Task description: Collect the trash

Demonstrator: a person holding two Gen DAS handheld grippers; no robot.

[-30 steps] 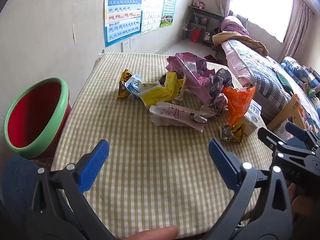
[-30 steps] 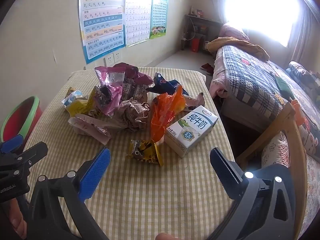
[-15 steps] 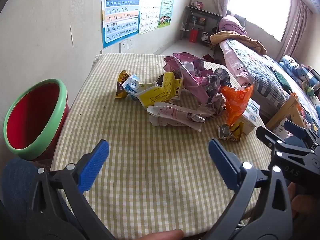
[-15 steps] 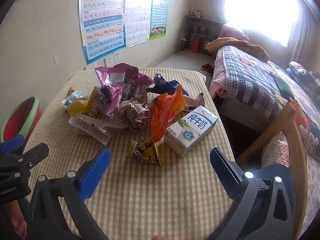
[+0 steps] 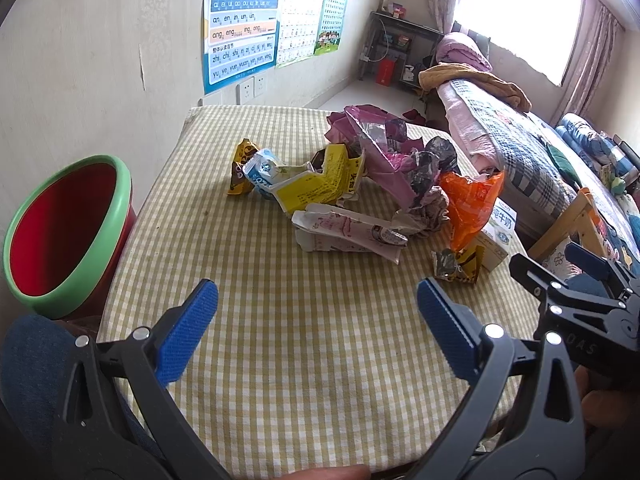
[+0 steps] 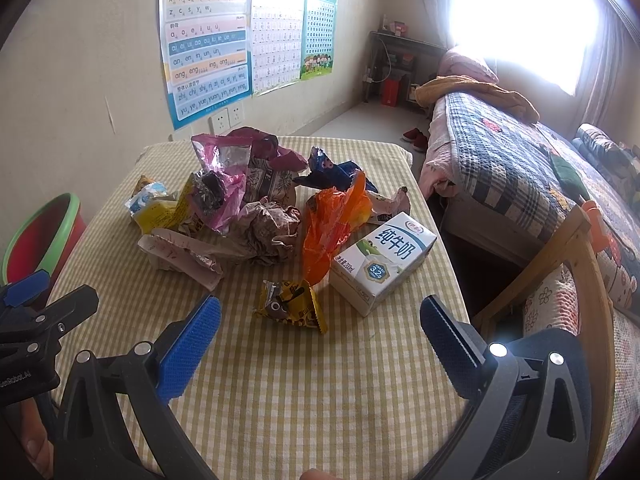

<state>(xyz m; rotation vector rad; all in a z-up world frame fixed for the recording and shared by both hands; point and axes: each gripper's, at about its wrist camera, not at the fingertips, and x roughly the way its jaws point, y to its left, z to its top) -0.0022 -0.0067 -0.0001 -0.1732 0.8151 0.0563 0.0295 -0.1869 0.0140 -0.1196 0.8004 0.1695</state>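
Observation:
A heap of trash lies mid-table on the checked cloth (image 5: 280,344): a yellow carton (image 5: 316,188), a flattened pink-white carton (image 5: 344,232), an orange bag (image 6: 332,220), a white milk carton (image 6: 384,260), a small yellow-brown wrapper (image 6: 290,306), and pink wrappers (image 6: 224,176). My left gripper (image 5: 316,320) hovers open above the near part of the table, short of the heap. My right gripper (image 6: 320,336) is open too, just short of the small wrapper and the milk carton. Both hold nothing.
A red bin with a green rim (image 5: 60,232) stands off the table's left edge. A bed (image 6: 520,168) and a wooden chair frame (image 6: 576,264) are to the right. Posters (image 6: 208,40) hang on the wall behind. A blue-clad knee (image 5: 32,360) is at lower left.
The left gripper's view has shifted slightly, with the heap and bin sitting a little lower in frame. The right gripper has barely moved. Both stay open.

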